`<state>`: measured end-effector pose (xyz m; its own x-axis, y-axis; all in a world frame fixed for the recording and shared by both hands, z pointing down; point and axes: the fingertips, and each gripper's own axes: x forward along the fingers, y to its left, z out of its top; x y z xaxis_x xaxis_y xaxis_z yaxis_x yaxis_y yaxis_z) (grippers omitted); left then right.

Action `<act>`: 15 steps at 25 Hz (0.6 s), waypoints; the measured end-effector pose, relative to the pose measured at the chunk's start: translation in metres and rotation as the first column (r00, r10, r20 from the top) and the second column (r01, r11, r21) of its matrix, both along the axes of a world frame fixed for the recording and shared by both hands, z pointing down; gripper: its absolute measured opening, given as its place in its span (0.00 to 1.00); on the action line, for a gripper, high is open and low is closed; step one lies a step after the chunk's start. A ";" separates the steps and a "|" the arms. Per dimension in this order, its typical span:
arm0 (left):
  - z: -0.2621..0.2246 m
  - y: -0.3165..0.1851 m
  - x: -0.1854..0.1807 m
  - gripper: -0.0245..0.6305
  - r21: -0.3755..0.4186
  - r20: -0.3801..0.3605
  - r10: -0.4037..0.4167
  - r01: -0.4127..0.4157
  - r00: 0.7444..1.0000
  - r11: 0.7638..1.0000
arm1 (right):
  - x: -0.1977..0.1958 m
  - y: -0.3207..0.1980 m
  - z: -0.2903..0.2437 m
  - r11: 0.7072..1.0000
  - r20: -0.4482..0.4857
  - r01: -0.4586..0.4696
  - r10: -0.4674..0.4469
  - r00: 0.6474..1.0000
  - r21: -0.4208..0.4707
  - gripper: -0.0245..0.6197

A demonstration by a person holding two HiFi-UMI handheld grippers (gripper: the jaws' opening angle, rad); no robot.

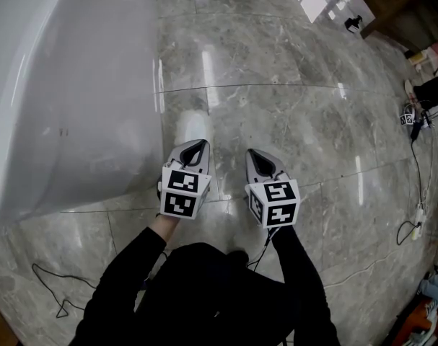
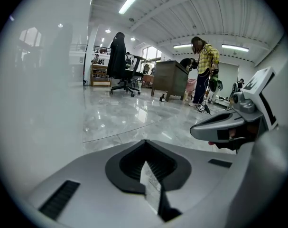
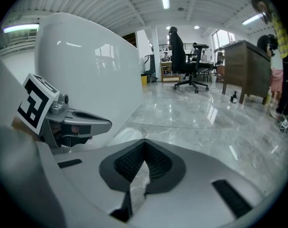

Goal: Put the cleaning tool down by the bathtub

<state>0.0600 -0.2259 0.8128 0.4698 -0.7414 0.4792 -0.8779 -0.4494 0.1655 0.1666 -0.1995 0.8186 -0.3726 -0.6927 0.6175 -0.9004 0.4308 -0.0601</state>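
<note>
You hold the left hand-held gripper point(image 1: 196, 147) and right hand-held gripper point(image 1: 257, 156) clenched and empty at lower centre, beside the bathtub point(image 1: 67, 85) at upper left. The cleaning tool appears in no view, so the set-down is likely finished and you need only draw back.

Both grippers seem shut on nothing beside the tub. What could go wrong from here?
The left gripper hangs close to the bathtub wall; a sideways swing could knock it. A loose cable on the floor could trip the person. No cleaning tool shows in any view, so the placing may be missed.
</note>
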 end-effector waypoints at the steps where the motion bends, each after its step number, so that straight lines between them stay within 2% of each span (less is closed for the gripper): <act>1: 0.000 0.000 0.000 0.05 -0.002 -0.003 0.000 0.000 1.000 1.000 | -0.001 0.000 0.000 1.000 0.000 0.000 0.000 1.000 -0.001 0.04; 15: 0.012 0.001 -0.001 0.05 -0.036 -0.016 -0.005 0.005 1.000 0.999 | -0.006 -0.002 0.001 1.000 -0.014 0.026 -0.026 1.000 0.000 0.04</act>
